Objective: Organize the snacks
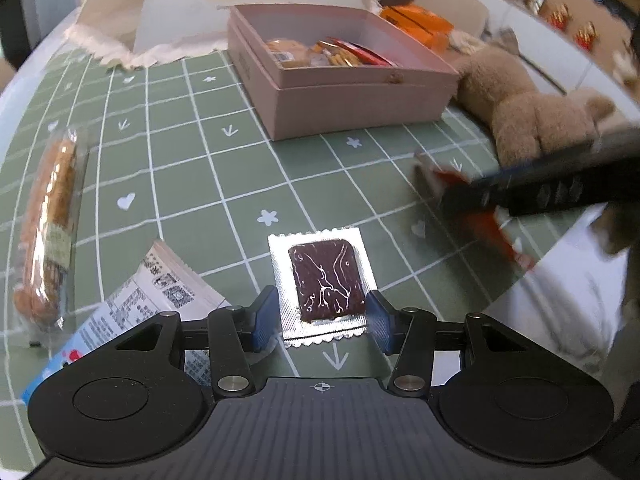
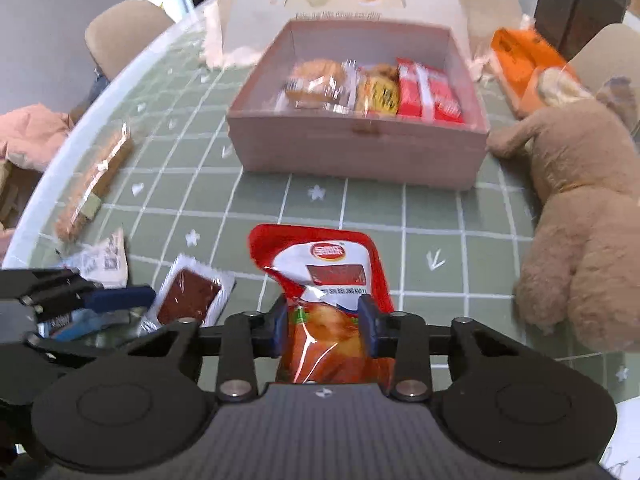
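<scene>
Presently, right gripper (image 2: pixel 323 326) clamps the red pouch (image 2: pixel 320 280) above the table; left gripper (image 1: pixel 322 316), fingers apart, straddles the chocolate packet (image 1: pixel 325 280). Carry the pouch level into the pink box (image 2: pixel 360 148).

Bare cloth (image 2: pixel 360 208) lies open up to the box (image 2: pixel 356 152); the bear (image 2: pixel 580 216) crowds its right side.

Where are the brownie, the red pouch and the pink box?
brownie (image 1: pixel 326 280), left wrist view, dark top.
red pouch (image 2: pixel 320 252), right wrist view, upper red part.
pink box (image 2: pixel 356 152), right wrist view, front wall.
</scene>
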A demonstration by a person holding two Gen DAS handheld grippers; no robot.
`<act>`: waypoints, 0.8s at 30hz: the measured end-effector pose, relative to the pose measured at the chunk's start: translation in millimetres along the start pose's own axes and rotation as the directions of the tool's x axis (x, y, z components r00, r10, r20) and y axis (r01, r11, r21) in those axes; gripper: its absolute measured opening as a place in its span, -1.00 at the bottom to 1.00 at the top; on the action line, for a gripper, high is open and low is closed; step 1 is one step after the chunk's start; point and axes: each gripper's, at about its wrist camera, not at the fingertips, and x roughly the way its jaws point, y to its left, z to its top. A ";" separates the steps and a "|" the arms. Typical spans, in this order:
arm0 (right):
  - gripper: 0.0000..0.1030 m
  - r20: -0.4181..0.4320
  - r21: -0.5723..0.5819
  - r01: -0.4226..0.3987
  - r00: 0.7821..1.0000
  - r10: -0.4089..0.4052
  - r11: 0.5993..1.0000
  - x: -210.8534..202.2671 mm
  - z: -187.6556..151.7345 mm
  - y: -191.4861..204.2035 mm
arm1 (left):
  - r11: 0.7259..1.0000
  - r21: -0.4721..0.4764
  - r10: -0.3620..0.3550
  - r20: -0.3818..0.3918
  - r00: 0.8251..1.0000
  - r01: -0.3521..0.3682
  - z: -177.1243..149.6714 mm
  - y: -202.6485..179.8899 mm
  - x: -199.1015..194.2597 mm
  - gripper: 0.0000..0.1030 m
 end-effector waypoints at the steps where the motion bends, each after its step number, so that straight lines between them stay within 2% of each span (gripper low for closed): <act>1: -0.44 0.011 0.001 0.003 1.000 -0.003 1.000 -3.7 1.2 -0.6 | 1.000 0.026 0.013 -0.002 1.000 -0.013 -0.8 -3.1 0.5 0.03; 3: -0.49 0.022 0.010 0.002 1.000 -0.002 1.000 -7.8 3.4 -3.9 | 0.996 0.076 0.042 -0.006 0.999 -0.042 -1.5 -9.9 1.9 0.03; 5: -0.52 0.024 0.031 -0.014 1.000 0.013 0.999 -11.0 4.9 -8.9 | 0.995 0.083 0.056 -0.015 0.998 -0.055 -0.1 -12.0 2.9 0.03; 9: -0.58 0.033 0.128 -0.090 0.996 0.087 0.988 -20.5 6.6 -31.5 | 1.000 -0.005 0.030 -0.048 0.998 -0.030 8.9 -2.3 4.7 0.02; 12: -0.58 0.056 0.173 -0.060 0.997 0.051 0.983 -25.2 5.7 -47.5 | 0.998 -0.059 0.004 -0.073 0.997 -0.008 15.3 5.0 6.2 0.01; 16: -0.50 0.034 0.195 -0.020 0.999 0.014 0.981 -21.3 4.9 -60.6 | 0.993 -0.114 -0.015 -0.093 0.996 0.005 19.5 10.6 6.7 -0.02; 20: -0.49 -0.008 0.189 -0.058 0.998 0.060 0.980 -6.4 1.9 -61.9 | 0.991 -0.132 -0.021 -0.087 0.996 0.010 20.5 8.6 8.1 -0.02; 24: -0.49 -0.031 0.151 -0.038 0.999 0.044 0.988 5.0 -2.5 -51.2 | 0.992 -0.123 -0.001 -0.078 0.997 -0.008 23.8 2.5 8.3 -0.04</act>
